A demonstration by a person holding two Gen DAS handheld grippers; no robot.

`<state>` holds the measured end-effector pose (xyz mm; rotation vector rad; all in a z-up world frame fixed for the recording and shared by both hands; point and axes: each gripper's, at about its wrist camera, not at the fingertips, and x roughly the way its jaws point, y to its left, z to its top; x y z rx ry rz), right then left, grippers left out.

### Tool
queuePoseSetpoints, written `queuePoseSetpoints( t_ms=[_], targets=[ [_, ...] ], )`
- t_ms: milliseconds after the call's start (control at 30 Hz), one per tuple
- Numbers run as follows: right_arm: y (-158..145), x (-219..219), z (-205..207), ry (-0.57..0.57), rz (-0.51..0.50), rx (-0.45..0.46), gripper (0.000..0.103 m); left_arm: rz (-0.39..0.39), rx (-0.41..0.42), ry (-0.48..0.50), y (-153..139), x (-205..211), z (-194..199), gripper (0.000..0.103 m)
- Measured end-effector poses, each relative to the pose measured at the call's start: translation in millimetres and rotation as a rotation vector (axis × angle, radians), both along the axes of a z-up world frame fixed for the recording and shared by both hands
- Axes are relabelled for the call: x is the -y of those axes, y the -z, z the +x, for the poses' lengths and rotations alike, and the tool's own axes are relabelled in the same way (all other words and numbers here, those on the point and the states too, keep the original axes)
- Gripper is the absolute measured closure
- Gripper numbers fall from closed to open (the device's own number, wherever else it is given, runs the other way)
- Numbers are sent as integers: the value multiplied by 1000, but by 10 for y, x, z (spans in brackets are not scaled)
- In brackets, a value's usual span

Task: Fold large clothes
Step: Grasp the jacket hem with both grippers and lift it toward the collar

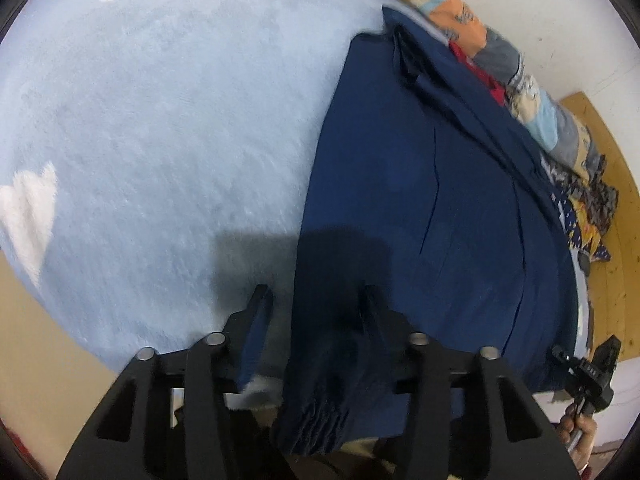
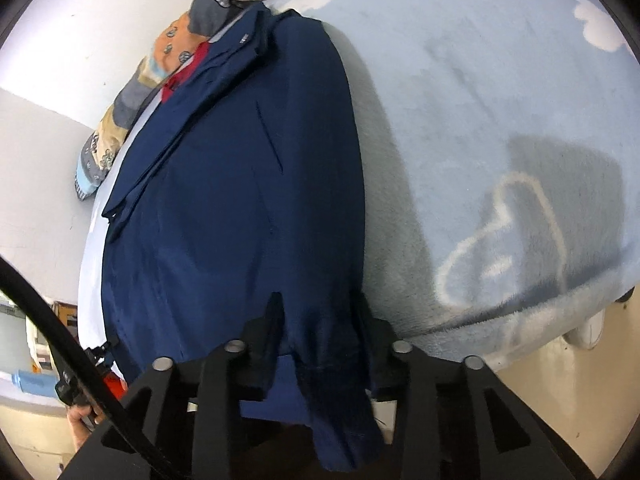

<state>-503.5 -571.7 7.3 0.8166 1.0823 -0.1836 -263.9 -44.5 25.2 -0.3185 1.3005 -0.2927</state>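
Note:
A large navy blue jacket lies spread on a light blue fleece blanket on a bed; it also shows in the right wrist view. My left gripper is open over the jacket's near hem; one finger is over the blanket and the other rests on the cloth. Gathered hem cloth hangs between the fingers. My right gripper is open at the other part of the near hem, with jacket cloth bunched between its fingers. The right gripper also shows at the left view's lower right.
A patterned quilt and a red cloth lie along the white wall beyond the jacket. A wooden board stands at the bed's end. The blanket drops off the bed edge on the right, with floor below.

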Motion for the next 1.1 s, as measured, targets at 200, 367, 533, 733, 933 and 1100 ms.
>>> queuePoseSetpoints(
  t_ms=[200, 367, 533, 733, 933, 1100],
  targets=[
    [32, 16, 69, -6, -5, -12, 61, -8, -54, 98, 44, 204, -93, 60],
    [19, -23, 127, -2, -8, 3, 82, 16, 18, 119, -102, 282, -230, 81],
    [-208, -69, 79, -11, 29, 123, 85, -45, 127, 130, -352, 237, -376, 81],
    [-587, -92, 117, -61, 97, 336, 86, -143, 189, 142, -546, 247, -340, 81],
    [-916, -50, 222, -81, 90, 437, 86, -241, 276, 105, -815, 274, -115, 81],
    [-1257, 74, 357, -94, 51, 507, 86, -244, 388, 100, -1208, 337, 164, 81]
  ],
)
